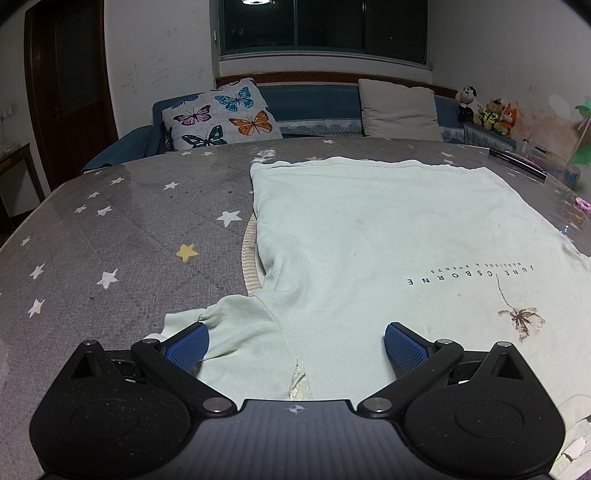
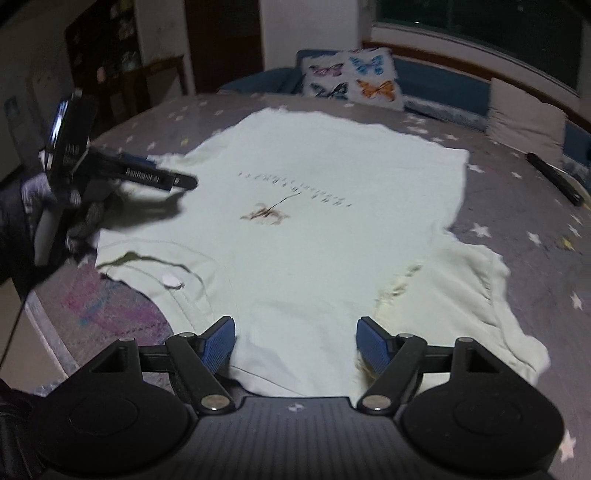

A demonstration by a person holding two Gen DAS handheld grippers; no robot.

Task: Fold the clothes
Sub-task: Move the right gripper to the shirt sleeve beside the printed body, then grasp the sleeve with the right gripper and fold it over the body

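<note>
Left gripper (image 1: 295,341) spread wide over a sleeve, grasping nothing | right gripper (image 2: 295,341) likewise released by the collar | pale T-shirt (image 1: 369,229) spread flat mid-surface on star-print cover (image 1: 110,229)

- Dim indoor light from above; a ceiling lamp reflects in the dark window (image 1: 325,26), black outside.
- Left wrist view is sharp; the pale mint cotton T-shirt (image 1: 369,229) glows brightest, and glare streaks the grey star-printed bench cover (image 1: 129,192).
- Right wrist view is motion-blurred throughout, its printed lettering unreadable.
- The black left tongs (image 2: 184,181) cast a smeared shadow.
- Fisheye bending and dark vignetting mark the corners.
</note>
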